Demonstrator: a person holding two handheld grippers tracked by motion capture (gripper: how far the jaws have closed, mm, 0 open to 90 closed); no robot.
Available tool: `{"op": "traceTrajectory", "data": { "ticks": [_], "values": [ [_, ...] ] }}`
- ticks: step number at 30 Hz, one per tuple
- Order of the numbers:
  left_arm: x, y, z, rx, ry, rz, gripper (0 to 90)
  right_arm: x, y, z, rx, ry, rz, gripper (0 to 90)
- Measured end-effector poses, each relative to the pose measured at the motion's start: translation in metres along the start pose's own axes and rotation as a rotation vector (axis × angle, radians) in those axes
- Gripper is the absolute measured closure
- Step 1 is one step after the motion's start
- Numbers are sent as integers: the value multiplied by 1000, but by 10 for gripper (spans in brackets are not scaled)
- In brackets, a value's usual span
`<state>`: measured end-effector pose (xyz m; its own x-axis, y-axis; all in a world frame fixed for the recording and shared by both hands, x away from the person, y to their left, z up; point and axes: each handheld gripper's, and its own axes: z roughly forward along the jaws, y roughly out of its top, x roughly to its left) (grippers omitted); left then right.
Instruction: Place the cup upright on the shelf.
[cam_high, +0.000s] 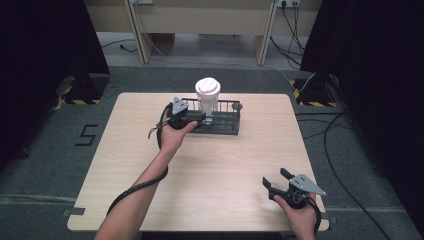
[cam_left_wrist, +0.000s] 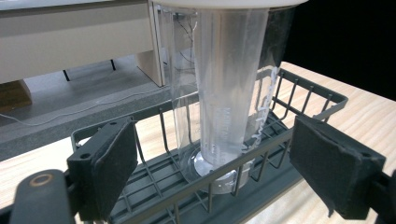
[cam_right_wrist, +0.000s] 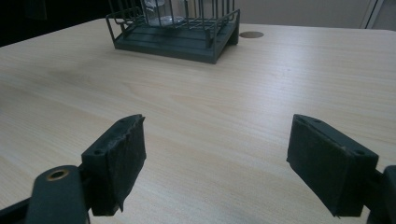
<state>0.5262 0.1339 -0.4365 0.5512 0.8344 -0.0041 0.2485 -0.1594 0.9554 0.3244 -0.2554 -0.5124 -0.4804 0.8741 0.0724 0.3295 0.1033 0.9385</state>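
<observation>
A: L gripper (cam_high: 199, 118) — where, and why there?

B: At the near-left side of the dark wire rack (cam_high: 227, 127), far-centre of the table (cam_high: 240, 165). Jaws spread wide, nothing between the pads. In the left gripper view the jaws frame the clear tall cup (cam_left_wrist: 224, 93) w/ the rack's near rail crossing in front of it. Looks lined up for a grab on the cup body, prob. low on the wall, but that's my read.

A: Cup itself?

B: Upright inside the rack, base on the rack floor, white lid (cam_high: 207, 86) on top. Transparent, looks empty. Pads are apart from the cup, no contact yet.

A: Why the rack matters?

B: Wire sides stand between pads and cup, so I'd guess a lift has to go up and over the rail, or the grip sits above it.

A: R gripper (cam_high: 276, 181)?

B: Parked near the table's near-right corner, well apart from the rack. Jaws also wide, empty; the right gripper view has bare wood between the pads, rack far off. Prob. held back to keep clear of the L hand (cam_high: 172, 136).
</observation>
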Motion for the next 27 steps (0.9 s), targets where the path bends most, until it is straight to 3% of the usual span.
{"op": "traceTrajectory", "data": {
  "ticks": [12,27],
  "values": [
    [3,-2,-17,-10,1,5,146,0,0,0,-2,-2,-1,200],
    [12,-4,-53,-39,6,13,147,0,0,0,0,-4,-2,199]
  ]
}}
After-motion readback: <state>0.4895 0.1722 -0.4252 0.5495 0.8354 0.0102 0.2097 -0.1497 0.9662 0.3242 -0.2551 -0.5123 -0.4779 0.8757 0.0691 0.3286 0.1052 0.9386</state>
